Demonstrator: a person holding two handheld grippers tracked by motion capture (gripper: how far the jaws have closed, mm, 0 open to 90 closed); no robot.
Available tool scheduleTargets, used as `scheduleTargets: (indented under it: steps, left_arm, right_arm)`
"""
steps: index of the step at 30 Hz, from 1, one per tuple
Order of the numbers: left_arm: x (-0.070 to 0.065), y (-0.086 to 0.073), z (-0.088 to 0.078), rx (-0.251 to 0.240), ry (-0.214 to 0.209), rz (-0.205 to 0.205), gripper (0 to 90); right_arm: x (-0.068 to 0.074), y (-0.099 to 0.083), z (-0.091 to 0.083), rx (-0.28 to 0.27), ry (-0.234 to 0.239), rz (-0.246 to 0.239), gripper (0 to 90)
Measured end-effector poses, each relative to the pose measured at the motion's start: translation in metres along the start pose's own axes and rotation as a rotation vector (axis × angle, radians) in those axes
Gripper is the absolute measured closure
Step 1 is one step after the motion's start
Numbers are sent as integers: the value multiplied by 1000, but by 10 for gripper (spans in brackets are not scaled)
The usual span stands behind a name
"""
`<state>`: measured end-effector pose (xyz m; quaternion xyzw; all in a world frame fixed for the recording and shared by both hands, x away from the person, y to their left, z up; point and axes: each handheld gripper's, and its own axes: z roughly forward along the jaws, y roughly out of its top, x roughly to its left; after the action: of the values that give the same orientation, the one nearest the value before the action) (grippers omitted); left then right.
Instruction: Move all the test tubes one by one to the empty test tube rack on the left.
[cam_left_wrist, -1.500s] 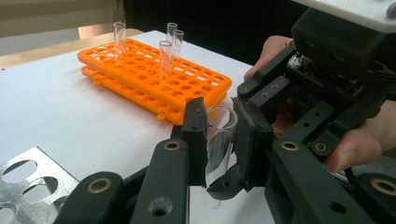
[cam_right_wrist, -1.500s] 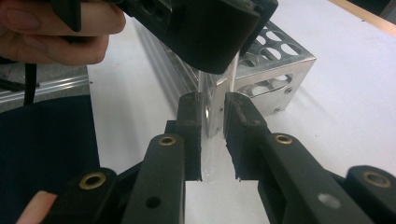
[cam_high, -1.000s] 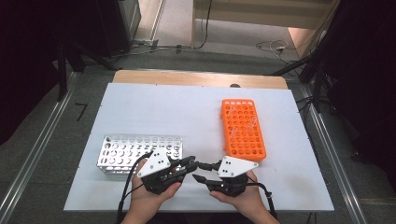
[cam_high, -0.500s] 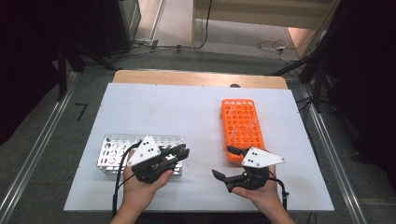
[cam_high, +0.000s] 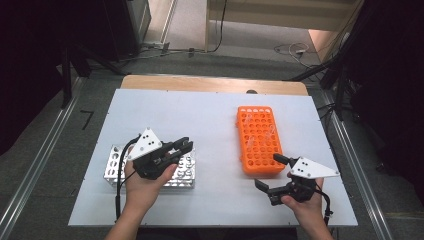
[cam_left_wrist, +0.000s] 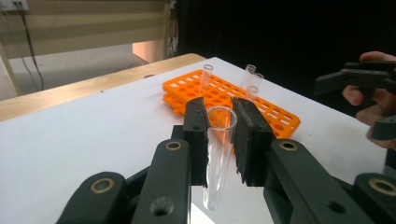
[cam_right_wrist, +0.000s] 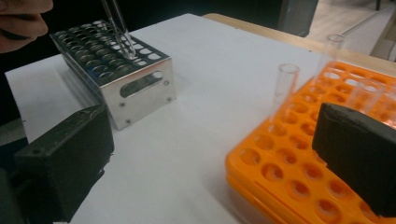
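Right tool (cam_high: 269, 174) opened, tools moved apart

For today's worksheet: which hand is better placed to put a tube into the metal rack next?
Left: its tool is shut on a tube above the metal rack. The right tool is open and empty beside the orange rack.

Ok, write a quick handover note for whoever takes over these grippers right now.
Left gripper: shut on a clear test tube, held over the metal rack.
Right gripper: open, nothing between its jaws, which have just been opening; it sits beside the orange rack's near end.
Done: one tube picked up; its tip hangs just above the metal rack's holes.
Left: probably seat that tube, then move the tubes standing in the orange rack.
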<state>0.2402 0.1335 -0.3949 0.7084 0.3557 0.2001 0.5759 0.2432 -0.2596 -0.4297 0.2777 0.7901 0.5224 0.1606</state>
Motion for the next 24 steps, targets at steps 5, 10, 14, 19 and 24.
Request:
scheduleTargets:
  steps: [5, 10, 14, 19, 24]
  left_arm:
    - [10, 1, 3, 0, 27, -5, 761]
    - [19, 1, 7, 1, 53, -11, 761]
    - [24, -1, 12, 5, 69, -19, 761]
    - [29, -6, 17, 21, 79, -21, 761]
    - [29, -11, 23, 41, 80, -25, 761]
  right_arm:
    - [-13, -7, -13, -1, -35, 25, 0]
    - [-23, -13, -25, 1, -70, 45, 0]
    - [-32, -17, -31, -5, -88, 65, 0]
    - [-38, -18, -34, -15, -101, 77, 0]
    - [-39, -18, -35, -17, -107, 85, 0]
